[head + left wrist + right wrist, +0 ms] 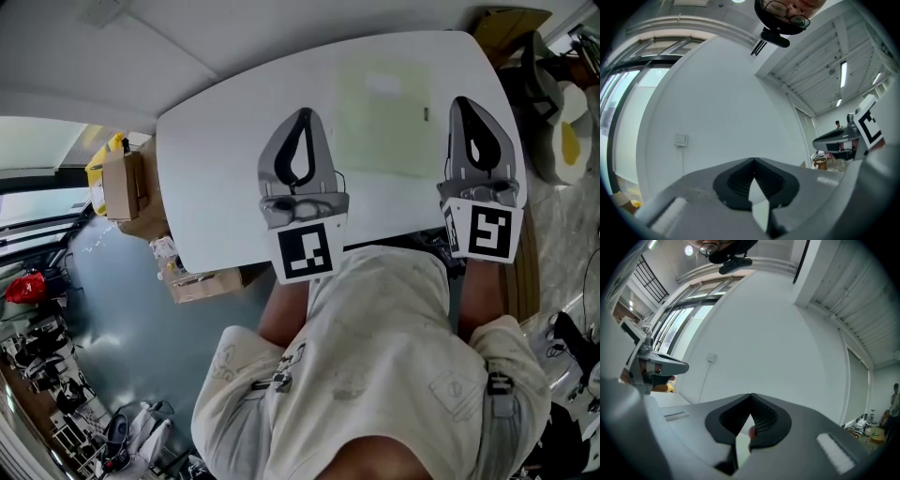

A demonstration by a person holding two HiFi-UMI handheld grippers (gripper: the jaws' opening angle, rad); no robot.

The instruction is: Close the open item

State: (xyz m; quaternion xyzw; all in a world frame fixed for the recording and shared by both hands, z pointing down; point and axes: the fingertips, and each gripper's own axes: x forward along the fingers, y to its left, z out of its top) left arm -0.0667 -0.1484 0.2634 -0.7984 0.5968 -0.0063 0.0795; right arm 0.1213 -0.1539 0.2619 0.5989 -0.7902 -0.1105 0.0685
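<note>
A white table (234, 141) lies below me, with a flat pale green rectangular item (384, 117) resting on its far right part; whether it is open I cannot tell. My left gripper (302, 112) (753, 160) hovers level over the table's middle, jaws shut with nothing between them. At the table's right side my right gripper (466, 101) (751, 395) is also held level, its tips touching and empty, just right of the green item. Each gripper view looks at a bare white wall and catches the other gripper at its side.
Cardboard boxes (122, 183) (202, 281) stand on the floor at the table's left edge. Bags and clutter (558, 131) crowd the floor on the right. A wall switch (680, 139) shows ahead, and a person (838, 124) stands far off.
</note>
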